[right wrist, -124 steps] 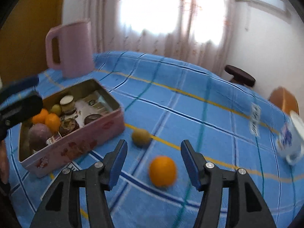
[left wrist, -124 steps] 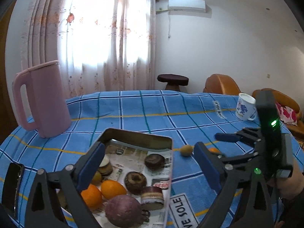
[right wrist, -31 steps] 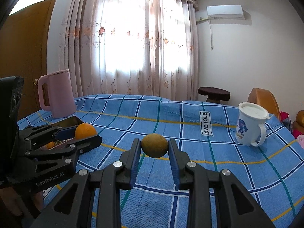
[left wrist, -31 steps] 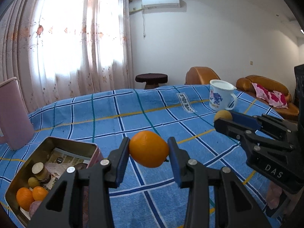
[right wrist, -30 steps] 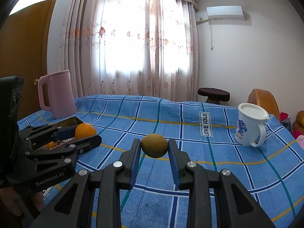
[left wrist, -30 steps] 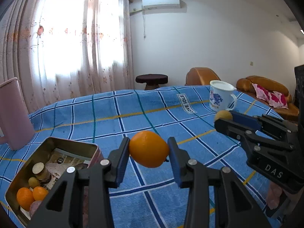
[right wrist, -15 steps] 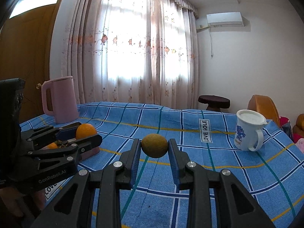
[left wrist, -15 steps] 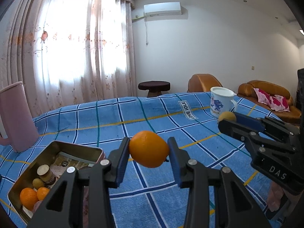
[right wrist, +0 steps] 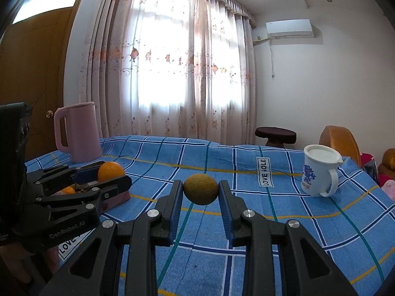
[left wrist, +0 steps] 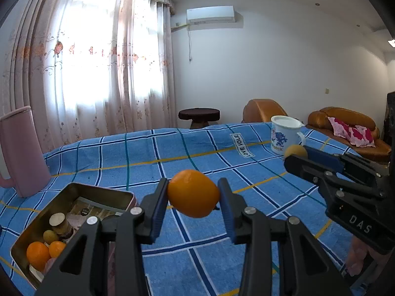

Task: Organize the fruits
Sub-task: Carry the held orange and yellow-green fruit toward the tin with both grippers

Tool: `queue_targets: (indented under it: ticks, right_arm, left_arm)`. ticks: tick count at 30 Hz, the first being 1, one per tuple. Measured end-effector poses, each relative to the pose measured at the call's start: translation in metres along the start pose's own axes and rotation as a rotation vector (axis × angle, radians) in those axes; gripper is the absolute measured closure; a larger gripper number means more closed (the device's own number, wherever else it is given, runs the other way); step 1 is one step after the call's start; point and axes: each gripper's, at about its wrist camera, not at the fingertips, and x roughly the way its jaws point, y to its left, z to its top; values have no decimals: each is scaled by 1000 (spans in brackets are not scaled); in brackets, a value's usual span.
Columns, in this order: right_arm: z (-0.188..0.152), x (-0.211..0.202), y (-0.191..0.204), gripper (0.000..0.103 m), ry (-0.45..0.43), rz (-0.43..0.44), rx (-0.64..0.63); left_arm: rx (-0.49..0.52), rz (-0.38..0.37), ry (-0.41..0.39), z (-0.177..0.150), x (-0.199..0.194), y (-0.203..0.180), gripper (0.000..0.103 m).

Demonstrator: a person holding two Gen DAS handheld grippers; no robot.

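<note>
- The blue plaid tablecloth [left wrist: 172,153] spreads out under and ahead of both sets of fingers, and both views catch its "LOVE SOLE" label.
- The pink plastic jug with a handle [right wrist: 78,133] sits far off to the left of the right fingers. The right view shows the whole thing; the left view cuts it at the frame edge.
- The open rectangular metal tin lined with printed paper [left wrist: 98,189] is down-left of the left fingers. Only the left view looks inside: two oranges, a small yellowish fruit and a jar lid. From the right view the other gripper mostly blocks it.
- The white mug with a blue print [right wrist: 318,172] stands well to the right of the right fingers, and in the left view it's beyond the other gripper.
- The left gripper [left wrist: 193,194] is clamped on a round orange fruit [left wrist: 193,193], pinched between the blue pads up off the cloth.
- The right gripper [right wrist: 200,190] is squeezed onto a smaller dull yellow-green round fruit [right wrist: 201,189], also lifted clear. The left view only shows a sliver of that fruit poking past the finger.
</note>
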Motion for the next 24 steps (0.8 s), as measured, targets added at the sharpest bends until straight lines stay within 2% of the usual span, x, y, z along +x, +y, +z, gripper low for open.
queue_targets:
  ticks: [11, 24]
  right_arm:
    - [-2, -5, 9, 72, -1, -3, -1]
    - [-1, 2, 31, 72, 22, 44, -8]
  left_arm:
    - [-22, -23, 2, -3, -6, 6, 61]
    - [-58, -11, 19, -10, -18, 28, 61]
